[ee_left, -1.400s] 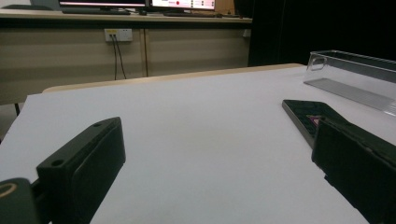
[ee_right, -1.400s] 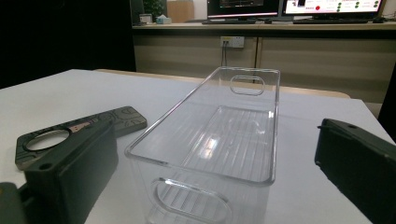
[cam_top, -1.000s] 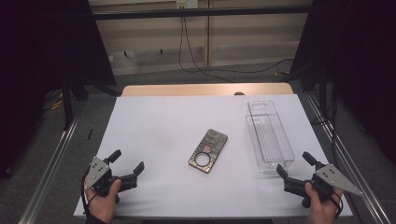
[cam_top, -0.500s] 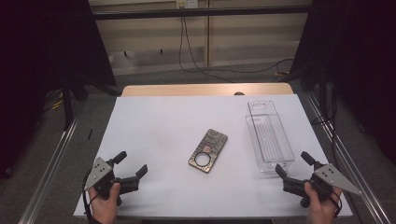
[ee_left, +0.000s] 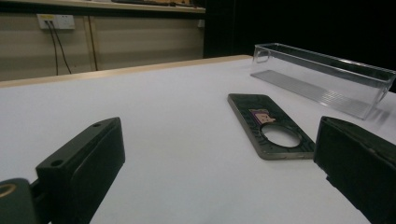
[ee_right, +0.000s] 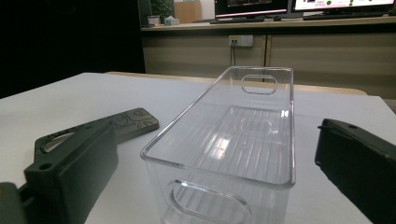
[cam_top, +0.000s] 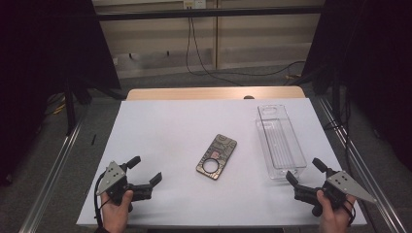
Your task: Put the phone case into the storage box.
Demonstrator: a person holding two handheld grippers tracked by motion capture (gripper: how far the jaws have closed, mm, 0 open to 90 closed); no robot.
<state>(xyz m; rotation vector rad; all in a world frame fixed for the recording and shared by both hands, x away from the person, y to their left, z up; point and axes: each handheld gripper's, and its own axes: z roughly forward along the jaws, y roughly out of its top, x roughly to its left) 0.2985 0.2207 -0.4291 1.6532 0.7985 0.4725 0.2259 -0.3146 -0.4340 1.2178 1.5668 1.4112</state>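
Observation:
A dark patterned phone case (cam_top: 217,156) with a round hole lies flat near the middle of the white table (cam_top: 175,131). To its right stands a clear plastic bin (cam_top: 280,140), long, empty and upright. My left gripper (cam_top: 144,170) rests at the front left, open with nothing between its jaws; the left gripper view looks along the table at the phone case (ee_left: 271,126) and the bin (ee_left: 322,77). My right gripper (cam_top: 306,172) is at the front right, open and empty, just short of the bin's near end (ee_right: 219,186), with the case (ee_right: 126,122) to its left.
A wooden strip (cam_top: 214,93) runs along the table's far edge. Metal rails (cam_top: 53,170) flank both sides. Cables (cam_top: 204,58) trail on the floor beyond. A wall socket (ee_left: 55,21) and monitors (ee_right: 252,7) sit in the background.
My left gripper has shifted slightly toward the front and turned a little rightward. The right gripper, the case and the bin have hardly moved.

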